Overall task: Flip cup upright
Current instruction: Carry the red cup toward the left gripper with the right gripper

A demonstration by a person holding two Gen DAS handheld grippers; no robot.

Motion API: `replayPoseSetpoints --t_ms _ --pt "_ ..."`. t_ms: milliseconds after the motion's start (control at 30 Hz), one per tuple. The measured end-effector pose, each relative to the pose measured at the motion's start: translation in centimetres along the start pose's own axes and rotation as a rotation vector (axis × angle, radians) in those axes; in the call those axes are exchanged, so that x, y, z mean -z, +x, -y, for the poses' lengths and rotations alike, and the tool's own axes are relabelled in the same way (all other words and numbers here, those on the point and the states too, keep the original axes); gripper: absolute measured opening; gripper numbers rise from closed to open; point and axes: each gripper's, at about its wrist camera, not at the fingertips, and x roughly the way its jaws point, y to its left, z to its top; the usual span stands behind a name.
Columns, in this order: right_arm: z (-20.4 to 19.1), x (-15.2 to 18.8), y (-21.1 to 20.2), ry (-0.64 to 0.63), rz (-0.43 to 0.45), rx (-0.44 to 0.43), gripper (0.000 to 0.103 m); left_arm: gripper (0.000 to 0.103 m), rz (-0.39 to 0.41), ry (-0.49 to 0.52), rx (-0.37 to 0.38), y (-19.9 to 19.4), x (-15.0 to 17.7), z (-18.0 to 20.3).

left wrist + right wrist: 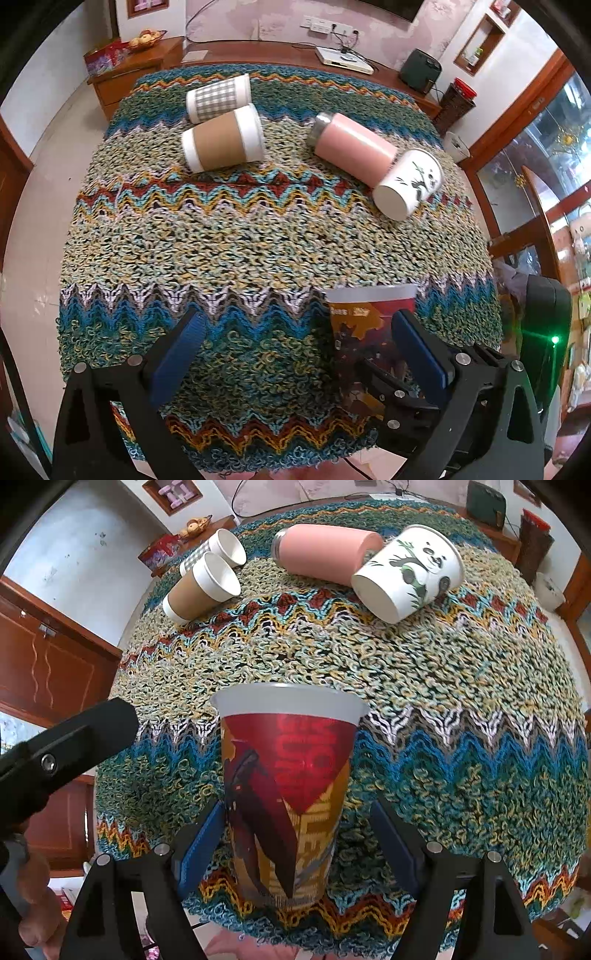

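Observation:
A red and orange printed cup (288, 794) stands upright near the table's front edge, between the open fingers of my right gripper (299, 845); the left pad looks close to its wall, the right pad stands apart. The cup also shows in the left wrist view (365, 339), right of my left gripper (295, 354), which is open and empty over the cloth. A panda cup (410, 568), a brown-sleeved cup (201, 587) and a checked cup (218, 548) lie on their sides farther back.
A pink bottle (325, 552) lies on its side beside the panda cup. A knitted zigzag cloth (443, 686) covers the table. A wooden sideboard (258, 51) with a white box and a dark speaker stands behind.

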Motion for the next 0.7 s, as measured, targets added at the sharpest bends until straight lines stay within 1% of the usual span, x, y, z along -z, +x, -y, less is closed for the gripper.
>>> replayPoseSetpoints --t_ms 200,300,500,700 --pt "1.2 1.4 -2.1 -0.006 0.003 -0.011 0.081 0.101 -0.017 0.037 0.029 0.2 0.0 2.0" --pt "2.0 2.3 -2.9 -0.002 -0.006 -0.002 0.081 0.101 -0.028 0.055 0.043 0.5 -0.1 2.9" --pt "4.1 3.7 -3.6 0.031 -0.015 0.020 0.081 0.101 -0.095 0.082 0.052 3.0 -0.3 4.5" --pt "5.6 4.3 -4.1 0.048 -0.007 0.028 0.081 0.101 -0.158 0.054 0.045 5.7 -0.3 5.3"
